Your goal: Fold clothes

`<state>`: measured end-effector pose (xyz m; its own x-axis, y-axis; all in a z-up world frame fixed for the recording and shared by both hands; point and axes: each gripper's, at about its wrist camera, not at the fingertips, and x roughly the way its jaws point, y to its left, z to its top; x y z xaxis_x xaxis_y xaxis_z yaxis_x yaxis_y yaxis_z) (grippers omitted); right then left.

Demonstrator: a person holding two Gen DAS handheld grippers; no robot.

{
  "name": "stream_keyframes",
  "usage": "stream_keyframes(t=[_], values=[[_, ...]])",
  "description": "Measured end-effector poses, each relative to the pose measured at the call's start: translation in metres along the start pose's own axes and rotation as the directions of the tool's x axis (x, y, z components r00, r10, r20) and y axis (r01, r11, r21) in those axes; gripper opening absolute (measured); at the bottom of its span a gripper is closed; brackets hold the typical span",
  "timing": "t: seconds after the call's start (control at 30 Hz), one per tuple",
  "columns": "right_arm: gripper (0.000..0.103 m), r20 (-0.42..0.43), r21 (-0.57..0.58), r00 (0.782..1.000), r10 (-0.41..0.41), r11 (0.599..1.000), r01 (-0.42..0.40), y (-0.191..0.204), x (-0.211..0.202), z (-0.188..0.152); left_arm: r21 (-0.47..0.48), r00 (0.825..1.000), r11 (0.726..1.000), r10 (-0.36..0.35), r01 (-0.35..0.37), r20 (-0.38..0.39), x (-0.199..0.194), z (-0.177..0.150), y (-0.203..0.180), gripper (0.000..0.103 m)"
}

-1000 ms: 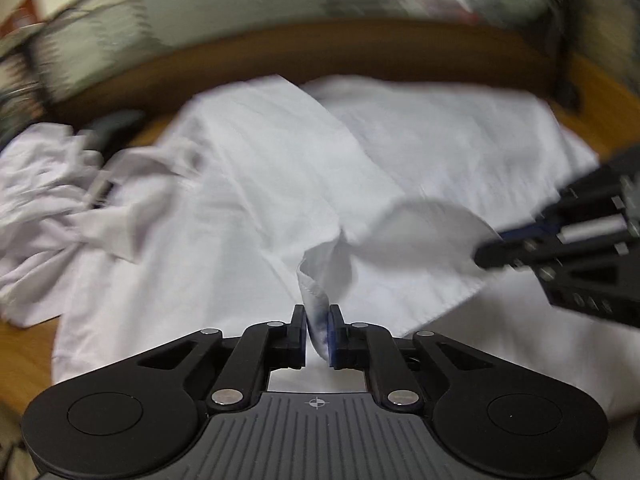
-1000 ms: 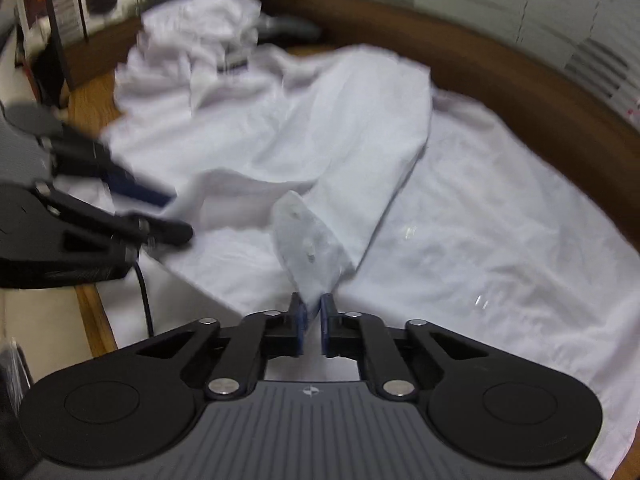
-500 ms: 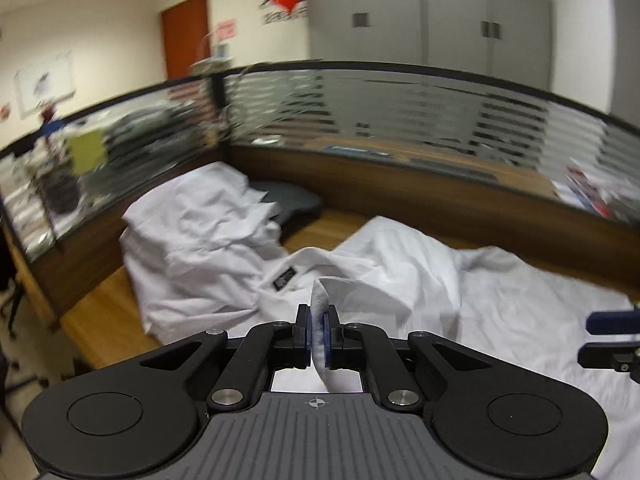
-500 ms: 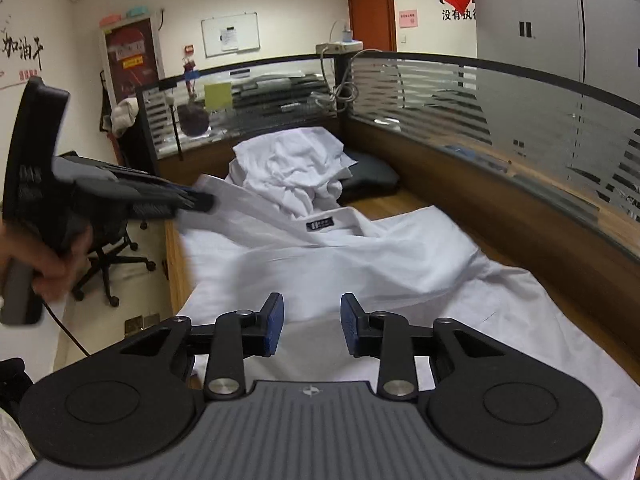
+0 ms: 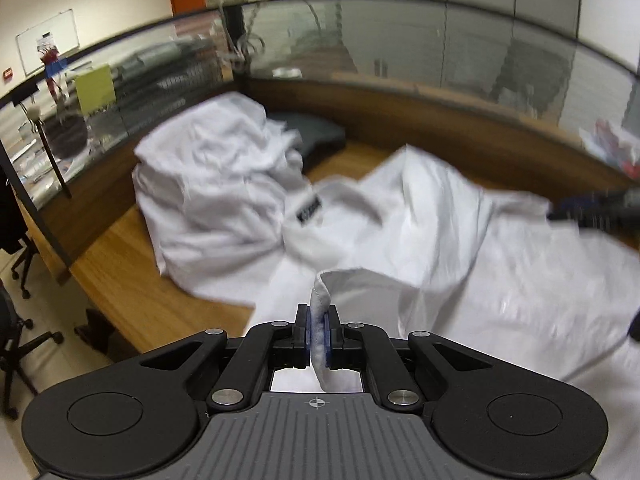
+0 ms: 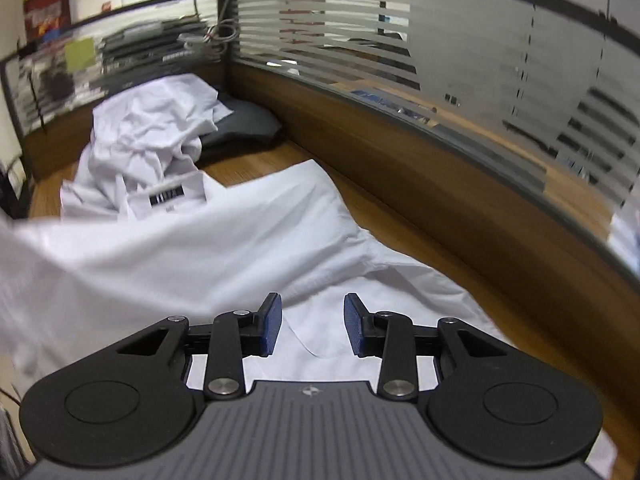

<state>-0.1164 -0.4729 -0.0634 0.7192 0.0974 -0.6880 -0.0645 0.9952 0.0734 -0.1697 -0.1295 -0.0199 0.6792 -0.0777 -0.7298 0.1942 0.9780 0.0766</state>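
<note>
your shirt (image 6: pixel 256 240) lies spread on the desk (image 6: pixel 256 160), long axis running from the collar label (image 6: pixel 167 197), at the far end, toward you. one crumpled white pile (image 5: pixel 216 192) sits beyond the collar, beside one dark cushion (image 5: pixel 308 136). your left tool (image 5: pixel 318 326) pinches a fold of the shirt, as it did half a second ago. your right tool (image 6: pixel 313 326) stands wide and holds nothing; a second ago it gripped the cuff. two tools, one shirt.
</note>
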Motion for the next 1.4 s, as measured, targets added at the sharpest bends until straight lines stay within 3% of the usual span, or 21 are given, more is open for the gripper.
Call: stream_keyframes(t=[0.1,0.2,0.27,0.4,0.47,0.57,0.67,0.73,0.77,0.93,1.1,1.17,1.2,1.3,1.4], values=[[0.04,-0.019,0.015,1.0,-0.002,1.0,0.002,0.001,0.015,0.0,0.061,0.995,0.998,-0.038,0.033,0.095,-0.019,-0.009,-0.015,0.008],[0.04,-0.041,0.002,0.999,0.002,1.0,-0.002,0.017,0.012,-0.007,0.111,0.965,0.992,-0.082,0.055,0.249,-0.05,-0.011,-0.026,0.008],[0.04,-0.056,0.003,0.998,0.004,1.0,-0.004,0.023,0.008,-0.013,0.121,0.949,0.992,-0.072,0.037,0.307,-0.059,-0.014,-0.027,0.009],[0.04,-0.093,0.019,0.996,0.01,1.0,-0.008,0.028,0.0,-0.023,-0.008,0.987,1.0,0.028,-0.027,0.16,-0.024,-0.033,-0.005,0.009],[0.04,-0.109,0.0,0.994,0.005,1.0,-0.005,0.031,-0.003,-0.026,-0.047,0.999,0.999,0.023,-0.021,0.046,0.0,-0.05,0.01,0.009],[0.041,-0.13,-0.031,0.992,-0.005,1.0,0.001,0.036,-0.006,-0.03,-0.086,0.996,0.996,-0.02,0.013,-0.085,0.022,-0.074,0.031,0.01],[0.041,-0.142,-0.041,0.99,-0.024,0.999,0.018,0.036,-0.006,-0.026,-0.106,0.995,0.993,-0.052,0.044,-0.08,0.019,-0.081,0.048,0.029],[0.042,-0.143,-0.024,0.989,-0.026,0.999,0.023,0.035,-0.003,-0.02,-0.101,0.997,0.993,-0.072,0.068,-0.036,0.017,-0.074,0.057,0.05],[0.043,-0.14,-0.01,0.99,-0.027,1.0,0.026,0.034,-0.001,-0.018,-0.093,0.996,0.992,-0.091,0.089,-0.024,0.022,-0.065,0.06,0.051],[0.046,-0.126,0.096,0.991,-0.039,0.994,0.051,0.023,0.014,-0.003,-0.041,0.983,0.982,-0.184,0.184,0.003,0.07,-0.016,0.061,0.051],[0.045,-0.113,0.249,0.991,-0.07,0.964,0.097,-0.001,0.035,0.012,0.041,0.947,0.946,-0.322,0.322,-0.002,0.135,0.036,0.043,0.05],[0.046,-0.101,0.322,0.992,-0.08,0.941,0.108,-0.015,0.046,0.015,0.082,0.93,0.927,-0.365,0.367,-0.036,0.163,0.052,0.029,0.038],[0.045,-0.095,0.358,0.992,-0.085,0.927,0.114,-0.022,0.053,0.016,0.099,0.921,0.915,-0.386,0.39,-0.058,0.178,0.059,0.022,0.026],[0.045,-0.087,0.451,0.992,-0.096,0.884,0.126,-0.043,0.074,0.019,0.131,0.899,0.891,-0.423,0.435,-0.111,0.214,0.073,0.001,0.024],[0.045,-0.089,0.532,0.991,-0.097,0.836,0.13,-0.065,0.099,0.019,0.143,0.893,0.884,-0.428,0.445,-0.139,0.238,0.078,-0.013,0.024]])
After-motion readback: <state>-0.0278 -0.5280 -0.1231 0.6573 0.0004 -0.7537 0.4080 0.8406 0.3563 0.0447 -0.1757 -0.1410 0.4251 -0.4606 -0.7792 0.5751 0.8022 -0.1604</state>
